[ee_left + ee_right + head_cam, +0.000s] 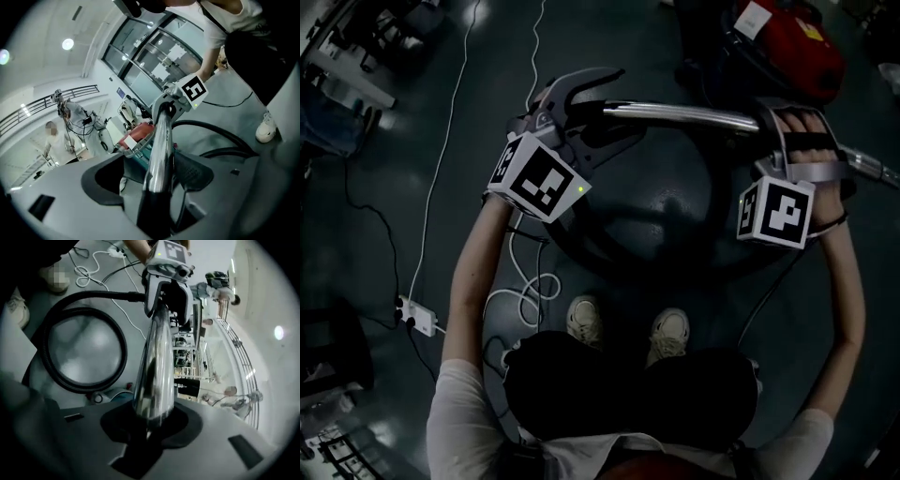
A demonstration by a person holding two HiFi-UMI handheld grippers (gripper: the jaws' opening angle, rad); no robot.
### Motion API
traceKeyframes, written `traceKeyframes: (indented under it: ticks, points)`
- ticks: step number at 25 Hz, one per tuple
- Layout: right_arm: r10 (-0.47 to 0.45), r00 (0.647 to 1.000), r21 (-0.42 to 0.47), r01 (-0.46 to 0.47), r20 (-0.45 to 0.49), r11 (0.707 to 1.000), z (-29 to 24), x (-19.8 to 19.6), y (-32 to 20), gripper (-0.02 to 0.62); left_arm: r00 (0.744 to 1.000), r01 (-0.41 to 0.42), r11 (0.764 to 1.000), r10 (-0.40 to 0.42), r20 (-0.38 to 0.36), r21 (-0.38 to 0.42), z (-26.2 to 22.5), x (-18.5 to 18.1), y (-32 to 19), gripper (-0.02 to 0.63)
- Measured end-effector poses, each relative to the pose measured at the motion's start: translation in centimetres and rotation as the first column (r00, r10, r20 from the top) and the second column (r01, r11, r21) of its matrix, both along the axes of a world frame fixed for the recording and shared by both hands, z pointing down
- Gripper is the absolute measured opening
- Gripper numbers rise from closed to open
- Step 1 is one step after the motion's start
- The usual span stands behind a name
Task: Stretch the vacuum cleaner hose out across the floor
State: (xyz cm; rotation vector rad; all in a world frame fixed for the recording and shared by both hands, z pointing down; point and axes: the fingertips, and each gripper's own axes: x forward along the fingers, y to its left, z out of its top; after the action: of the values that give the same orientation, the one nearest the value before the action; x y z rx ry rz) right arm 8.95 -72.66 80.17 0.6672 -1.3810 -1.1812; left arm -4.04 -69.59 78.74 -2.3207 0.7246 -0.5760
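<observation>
Right gripper (152, 423) is clamped on the chrome tube (684, 114), pads tight round it near its right end. Left gripper (154, 176) is spread wide: the tube's left end runs between its jaws, touching the right pad at most, with a clear gap on the left pad side. The tube is level, up off the floor, spanning left to right between the two grippers in front of the person. The black hose (103, 295) comes off the tube's left end at the left gripper and drops to the floor, where it lies in a round loop just ahead of the person's shoes (584, 319). It is coiled, not pulled straight. The red vacuum cleaner (787, 47) sits on the floor at far right, beyond the right gripper. A white power strip (417, 314) is on the floor at near left, with its thin cord running off toward the far side. A tangle of white cable (525, 291) lies between the strip and the shoes. I can't tell from any view where the hose's other end meets the cleaner.
</observation>
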Motion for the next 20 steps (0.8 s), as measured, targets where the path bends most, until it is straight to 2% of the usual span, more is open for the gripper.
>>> traceKeyframes:
  ticks: [2, 3, 4, 7, 8, 10, 11, 12, 13, 14, 15, 16, 17, 18, 19, 20]
  points:
    - [-0.07, 0.996, 0.036, 0.072, -0.057, 0.997, -0.3, -3.1, 0.1, 0.12, 0.998, 0.011, 0.999, -0.009, 0.066, -0.032, 0.8, -0.6, 0.3, 0.315]
    - [-0.101, 0.991, 0.053, 0.105, -0.083, 0.993, -0.3, -4.5, 0.2, 0.12, 0.995, 0.035, 0.998, -0.03, 0.098, -0.044, 1.8, -1.2, 0.3, 0.224]
    - [-0.13, 0.987, 0.068, 0.137, -0.099, 0.988, -0.2, -5.9, 0.1, 0.124, 0.992, 0.065, 0.996, -0.058, 0.109, -0.059, 2.8, -2.1, 0.2, 0.176]
    - [-0.227, 0.968, 0.135, 0.24, -0.103, 0.961, 0.0, -10.4, -0.4, 0.187, 0.985, 0.171, 0.976, -0.166, 0.048, -0.137, 5.1, -5.7, -0.2, 0.176]
    - [-0.265, 0.961, 0.172, 0.274, -0.076, 0.946, -0.2, -12.1, -0.7, 0.231, 0.975, 0.221, 0.965, -0.22, 0.023, -0.141, 5.5, -7.3, 0.0, 0.176]
    - [-0.339, 0.938, 0.275, 0.308, 0.069, 0.911, -1.3, -15.6, -1.1, 0.341, 0.938, 0.344, 0.933, -0.347, -0.015, -0.103, 5.6, -10.9, 1.1, 0.176]
    - [-0.368, 0.916, 0.344, 0.298, 0.162, 0.891, -2.3, -17.0, -1.1, 0.347, 0.912, 0.408, 0.911, -0.41, -0.023, -0.063, 5.2, -13.0, 2.1, 0.177]
    - [-0.391, 0.889, 0.419, 0.27, 0.237, 0.867, -3.4, -17.8, -0.9, 0.347, 0.881, 0.472, 0.882, -0.472, -0.03, -0.02, 4.7, -15.4, 3.1, 0.176]
    - [-0.406, 0.866, 0.484, 0.231, 0.293, 0.844, -4.8, -17.9, -0.7, 0.347, 0.84, 0.541, 0.841, -0.541, -0.05, 0.002, 4.5, -18.0, 4.2, 0.176]
    - [-0.411, 0.843, 0.52, 0.192, 0.347, 0.832, -6.0, -17.4, -0.7, 0.347, 0.78, 0.621, 0.784, -0.619, -0.085, -0.015, 4.7, -21.1, 5.2, 0.176]
    - [-0.404, 0.82, 0.511, 0.164, 0.405, 0.844, -6.5, -16.6, -1.0, 0.345, 0.703, 0.701, 0.711, -0.703, -0.112, -0.063, 5.5, -24.3, 6.1, 0.176]
    - [-0.38, 0.805, 0.46, 0.153, 0.456, 0.875, -6.1, -15.9, -1.4, 0.345, 0.62, 0.767, 0.631, -0.776, -0.118, -0.117, 6.6, -27.4, 6.8, 0.176]
    - [-0.345, 0.804, 0.388, 0.157, 0.484, 0.908, -4.7, -15.4, -2.0, 0.345, 0.548, 0.813, 0.56, -0.828, -0.116, -0.159, 7.7, -30.1, 7.3, 0.176]
    - [-0.311, 0.819, 0.32, 0.166, 0.483, 0.933, -2.7, -15.3, -2.6, 0.345, 0.494, 0.841, 0.508, -0.861, -0.12, -0.188, 8.8, -32.3, 7.5, 0.176]
    - [-0.286, 0.84, 0.27, 0.174, 0.46, 0.947, -0.5, -15.3, -3.2, 0.345, 0.454, 0.856, 0.472, -0.881, -0.131, -0.209, 9.7, -34.2, 7.5, 0.176]
    - [-0.269, 0.861, 0.235, 0.181, 0.431, 0.955, 1.9, -15.5, -3.5, 0.345, 0.426, 0.864, 0.449, -0.893, -0.144, -0.228, 10.7, -35.8, 7.4, 0.176]
